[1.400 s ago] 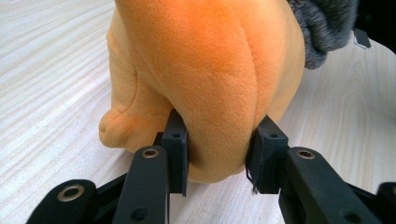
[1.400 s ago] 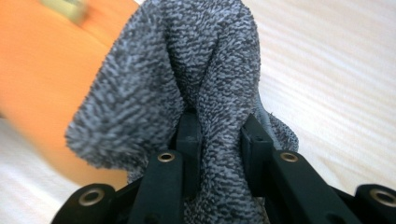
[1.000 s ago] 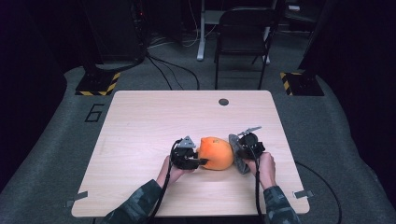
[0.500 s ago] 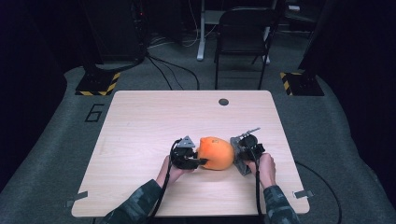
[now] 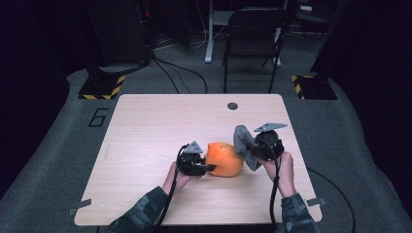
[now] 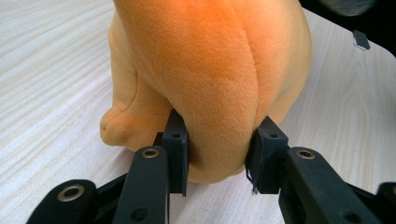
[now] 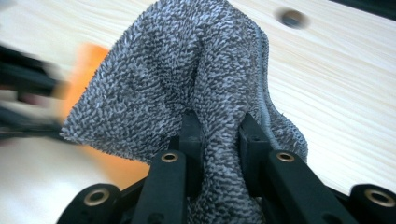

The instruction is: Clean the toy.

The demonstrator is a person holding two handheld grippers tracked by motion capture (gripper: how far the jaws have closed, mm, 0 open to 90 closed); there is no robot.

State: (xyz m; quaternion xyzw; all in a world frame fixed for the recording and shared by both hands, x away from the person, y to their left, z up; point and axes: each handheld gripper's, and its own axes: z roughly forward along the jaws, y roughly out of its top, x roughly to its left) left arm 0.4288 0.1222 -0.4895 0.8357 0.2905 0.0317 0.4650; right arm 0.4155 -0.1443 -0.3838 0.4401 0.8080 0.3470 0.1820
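An orange plush toy (image 5: pixel 223 159) lies on the wooden table (image 5: pixel 160 131), near its front edge. My left gripper (image 5: pixel 206 167) is shut on the toy's left side; in the left gripper view the pads (image 6: pixel 177 140) press into the plush toy (image 6: pixel 210 70). My right gripper (image 5: pixel 250 148) is shut on a grey terry cloth (image 5: pixel 243 145) and holds it raised just right of the toy. In the right gripper view the cloth (image 7: pixel 187 79) bunches between the fingers (image 7: pixel 191 135), with the orange toy (image 7: pixel 88 60) blurred behind.
A small dark round hole (image 5: pixel 232 106) sits near the table's far edge. A black folding chair (image 5: pixel 252 39) and cables stand on the floor beyond the table. A black-and-yellow floor plate (image 5: pixel 102 87) lies at the far left.
My right gripper has risen with the grey cloth, lifting it off the table beside the toy. The left gripper and the toy have stayed put.
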